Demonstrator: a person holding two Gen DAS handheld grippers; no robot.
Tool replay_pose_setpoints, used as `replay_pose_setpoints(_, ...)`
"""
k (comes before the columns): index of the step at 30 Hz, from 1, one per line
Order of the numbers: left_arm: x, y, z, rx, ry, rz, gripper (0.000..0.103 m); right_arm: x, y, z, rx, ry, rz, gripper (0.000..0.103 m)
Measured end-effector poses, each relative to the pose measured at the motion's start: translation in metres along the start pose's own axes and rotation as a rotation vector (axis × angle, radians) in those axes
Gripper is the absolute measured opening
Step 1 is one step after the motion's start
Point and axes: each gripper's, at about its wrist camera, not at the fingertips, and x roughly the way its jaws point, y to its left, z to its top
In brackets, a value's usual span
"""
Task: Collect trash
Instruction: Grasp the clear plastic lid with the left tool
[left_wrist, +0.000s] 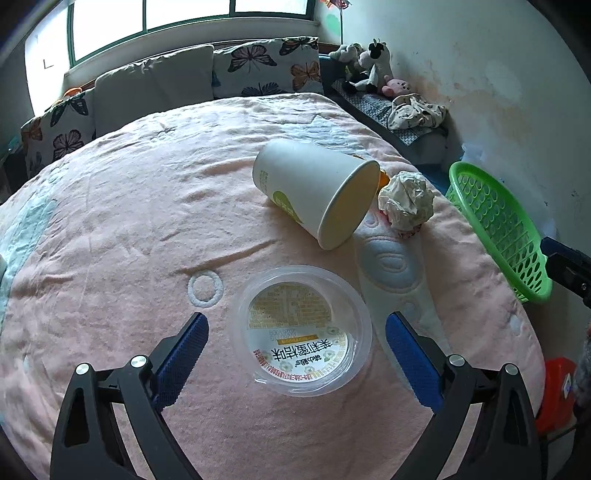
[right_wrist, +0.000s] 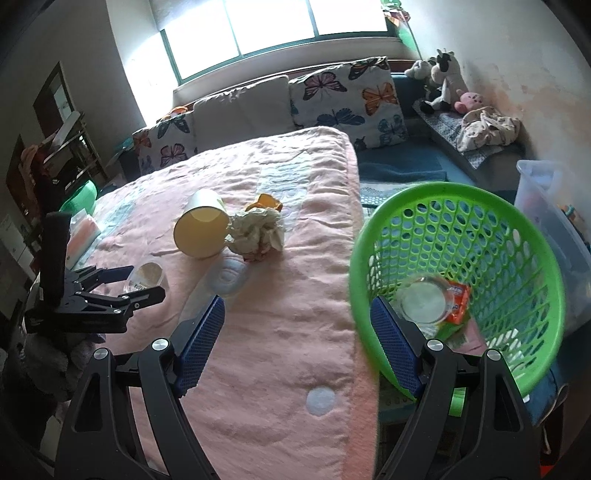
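Observation:
A clear plastic cup with a printed label (left_wrist: 300, 332) stands on the pink bed cover, between the open fingers of my left gripper (left_wrist: 295, 332); the pads do not touch it. The same cup (right_wrist: 147, 277) and left gripper (right_wrist: 127, 281) show in the right wrist view. A white paper cup (left_wrist: 317, 188) (right_wrist: 201, 229) lies on its side beyond it, next to a crumpled paper ball (left_wrist: 405, 201) (right_wrist: 255, 232) and an orange scrap (right_wrist: 266, 202). My right gripper (right_wrist: 297, 321) is open and empty beside the green basket (left_wrist: 498, 225) (right_wrist: 517, 236), which holds a clear lid (right_wrist: 423, 301) and an orange wrapper (right_wrist: 458, 301).
The pink bed cover (right_wrist: 280, 343) ends at an edge next to the basket. Butterfly pillows (right_wrist: 351, 99) line the headboard under the window. Plush toys (right_wrist: 443, 81) and a cloth heap (right_wrist: 487, 127) sit on a bench by the wall. A clear storage bin (right_wrist: 546, 206) stands at the right.

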Motion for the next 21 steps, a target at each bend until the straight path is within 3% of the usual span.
replay_pose_setpoints(1,-0.001,-0.001,0.0,0.006,-0.005,0.004,0.09,0.002,0.002,0.001,-0.004,0.003,0.004,0.081)
replay_pose_setpoints(3,0.0,0.0,0.0,0.008,-0.004,0.005,0.074,0.006,0.005,0.002,-0.013,0.009,0.011,0.081)
replay_pose_setpoints(5,0.0,0.002,0.0,-0.003,0.002,-0.004,0.069,0.011,0.009,0.004,-0.021,0.018,0.018,0.081)
replay_pose_setpoints(21,-0.034,0.013,0.003,-0.027,-0.054,-0.017,0.067,0.062,0.028,0.035,-0.057,0.06,0.104,0.073)
